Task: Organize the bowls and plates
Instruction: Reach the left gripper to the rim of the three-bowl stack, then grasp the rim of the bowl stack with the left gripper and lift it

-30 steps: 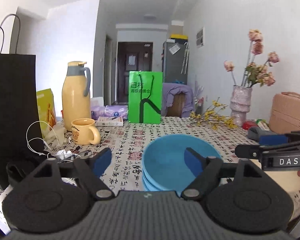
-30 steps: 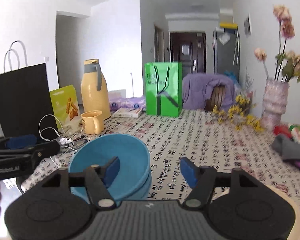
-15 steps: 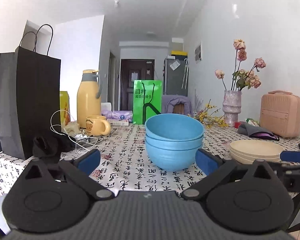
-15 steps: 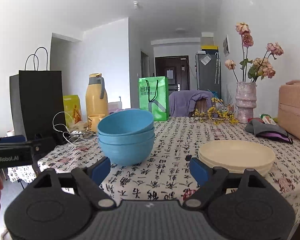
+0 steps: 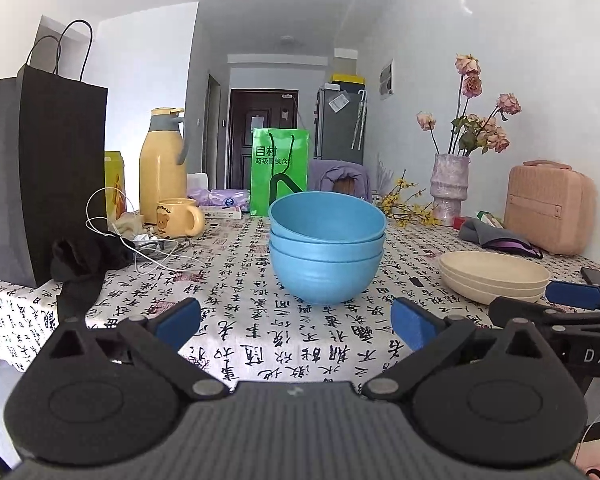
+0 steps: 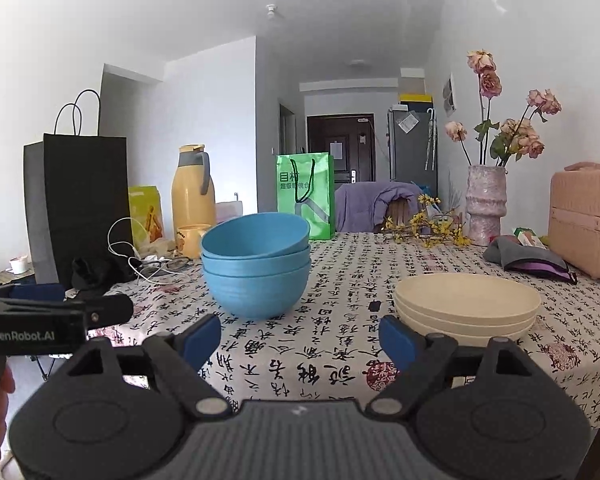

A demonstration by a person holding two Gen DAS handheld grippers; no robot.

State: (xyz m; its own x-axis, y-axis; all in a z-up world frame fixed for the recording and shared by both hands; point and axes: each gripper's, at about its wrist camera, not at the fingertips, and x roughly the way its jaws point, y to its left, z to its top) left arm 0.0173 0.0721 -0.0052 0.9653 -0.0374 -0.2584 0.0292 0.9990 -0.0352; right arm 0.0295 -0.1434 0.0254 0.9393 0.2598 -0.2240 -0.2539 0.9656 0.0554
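A stack of three blue bowls (image 5: 326,252) (image 6: 256,268) stands on the patterned tablecloth, the top one slightly tilted. To its right sits a stack of cream plates (image 5: 494,276) (image 6: 466,308). My left gripper (image 5: 296,322) is open near the table's front edge, short of the bowls, with nothing between its fingers. My right gripper (image 6: 300,340) is open too, empty, facing the gap between bowls and plates. Each gripper shows at the edge of the other's view.
A black paper bag (image 5: 40,176), dark cloth and white cable (image 5: 112,236) crowd the left. Behind stand a yellow thermos (image 5: 162,168), mug (image 5: 178,218) and green bag (image 5: 280,170). A vase of flowers (image 5: 450,188), grey pouch (image 5: 496,236) and pink case (image 5: 548,204) fill the right.
Both grippers have drawn back from over the bowls and sunk to table height, their jaws opening wider. The bowls and plates now stand free in front of them.
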